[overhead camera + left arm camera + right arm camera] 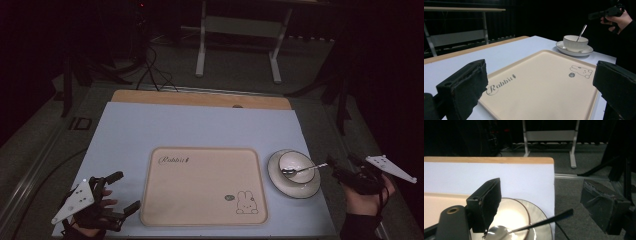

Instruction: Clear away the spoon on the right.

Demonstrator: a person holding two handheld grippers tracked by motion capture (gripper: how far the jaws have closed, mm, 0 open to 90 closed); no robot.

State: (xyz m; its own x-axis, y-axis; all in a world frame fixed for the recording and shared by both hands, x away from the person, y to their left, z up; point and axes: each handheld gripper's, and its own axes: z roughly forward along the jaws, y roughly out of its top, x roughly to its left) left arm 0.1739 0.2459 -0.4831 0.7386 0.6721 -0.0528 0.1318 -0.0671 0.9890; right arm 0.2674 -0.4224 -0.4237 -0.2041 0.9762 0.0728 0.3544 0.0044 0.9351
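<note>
Two grippers with jaws apart, right gripper (339, 168) near spoon (300, 170), handle pointing toward it, bowl end in bowl (295, 162), left gripper (122, 192) beside tray (200, 200)

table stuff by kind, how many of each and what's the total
tray: 1
saucer: 1
bowl: 1
spoon: 1
total: 4 things on the table, not counting the left gripper and right gripper, both open
</note>
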